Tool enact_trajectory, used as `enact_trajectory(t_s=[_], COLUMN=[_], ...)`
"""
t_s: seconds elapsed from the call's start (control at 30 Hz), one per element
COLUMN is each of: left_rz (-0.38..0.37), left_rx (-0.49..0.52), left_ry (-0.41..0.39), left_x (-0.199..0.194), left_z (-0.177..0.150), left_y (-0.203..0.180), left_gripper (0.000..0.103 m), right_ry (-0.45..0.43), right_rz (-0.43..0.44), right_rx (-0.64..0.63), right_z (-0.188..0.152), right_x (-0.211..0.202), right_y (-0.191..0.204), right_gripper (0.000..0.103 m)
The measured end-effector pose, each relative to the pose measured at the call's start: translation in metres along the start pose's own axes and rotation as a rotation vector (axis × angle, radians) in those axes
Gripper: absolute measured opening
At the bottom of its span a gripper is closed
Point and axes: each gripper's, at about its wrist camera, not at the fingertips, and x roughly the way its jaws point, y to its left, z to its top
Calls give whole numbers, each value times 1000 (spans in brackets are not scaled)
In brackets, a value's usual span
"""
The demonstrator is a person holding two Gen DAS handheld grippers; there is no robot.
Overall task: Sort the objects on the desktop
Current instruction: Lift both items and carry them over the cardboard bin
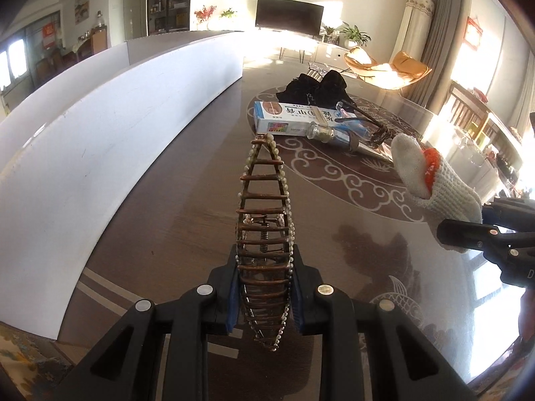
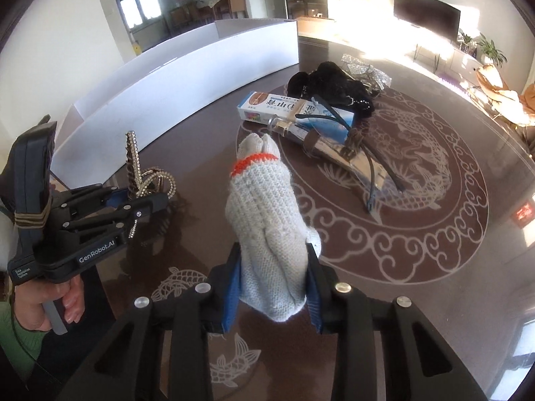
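Note:
My left gripper (image 1: 264, 297) is shut on a brown hair clip (image 1: 264, 234) with pearl-beaded edges, held above the dark table; it also shows in the right wrist view (image 2: 133, 167). My right gripper (image 2: 272, 287) is shut on a white knit glove (image 2: 267, 230) with an orange band, also seen at right in the left wrist view (image 1: 431, 180). Ahead lies a pile: a blue-white box (image 1: 287, 118), a small glass bottle (image 1: 321, 132), glasses (image 2: 367, 153) and a black cloth (image 2: 331, 83).
A long white bin (image 1: 100, 127) with a divider runs along the table's left side. The table (image 1: 187, 220) is glossy brown with pale swirl and fish patterns. A silvery wrapper (image 2: 364, 67) lies behind the black cloth.

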Motion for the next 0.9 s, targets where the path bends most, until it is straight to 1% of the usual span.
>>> enact_trajectory(t_s=[0.1,0.23,0.47,0.73,0.9], left_rz=[-7,-18,-30,-39,-67], left_rx=[4,-11,-44,-64,-83], left_ry=[-2,-13,-34,-39,-50], left_x=[-3,-11,-21,-27,-36], left_z=[-2,-5,-8,-11,-10], left_y=[-4,-2,4,8,7], left_gripper=[25,25,25,25,25], right_ry=[-25,-43,-46,-45,-47], right_rz=[6,28,32,42,40], right_rx=[36,70,58,53,54], right_z=[-5,-4,5,4,3], right_x=[-9,-14,-12,-11,-12], right_y=[-2,-2,6,15,15], right_gripper=[34,34,34,34,34])
